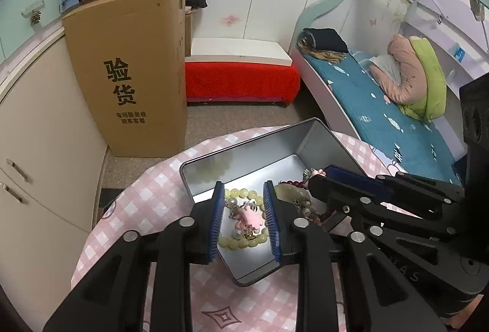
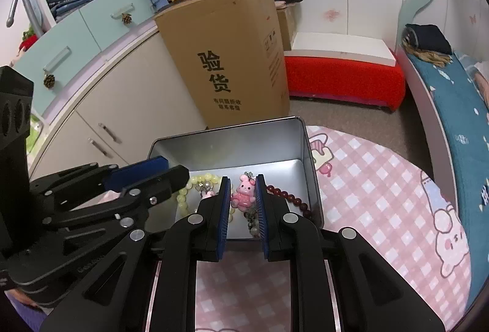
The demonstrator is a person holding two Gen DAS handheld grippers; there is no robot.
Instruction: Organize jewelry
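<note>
1. Both grippers reach into the open metal tin (image 1: 318, 136) that stands on the round counter (image 1: 146, 203) with its pink checked cover.
2. Left gripper (image 1: 243, 200): its blue pads are spread, one on either side of a pink charm (image 1: 250, 217) and the yellow-green bead bracelet (image 1: 241, 194) on the tin floor; neither pad presses on them.
3. Right gripper (image 2: 243, 189): its pads stand close on either side of the pink bunny charm (image 2: 243, 194), and I cannot tell whether they grip it or only flank it.
4. Just to the right of the bunny, a dark red bead bracelet (image 2: 290, 199) lies along the tin's right wall.
5. From the left wrist view, more pieces, a pale green bangle (image 1: 290, 191) among them, are heaped in the tin's right part under the right gripper.
6. Behind the counter a tall cardboard box (image 2: 226, 57) stands on the floor beside a red bench (image 2: 345, 78).
</note>
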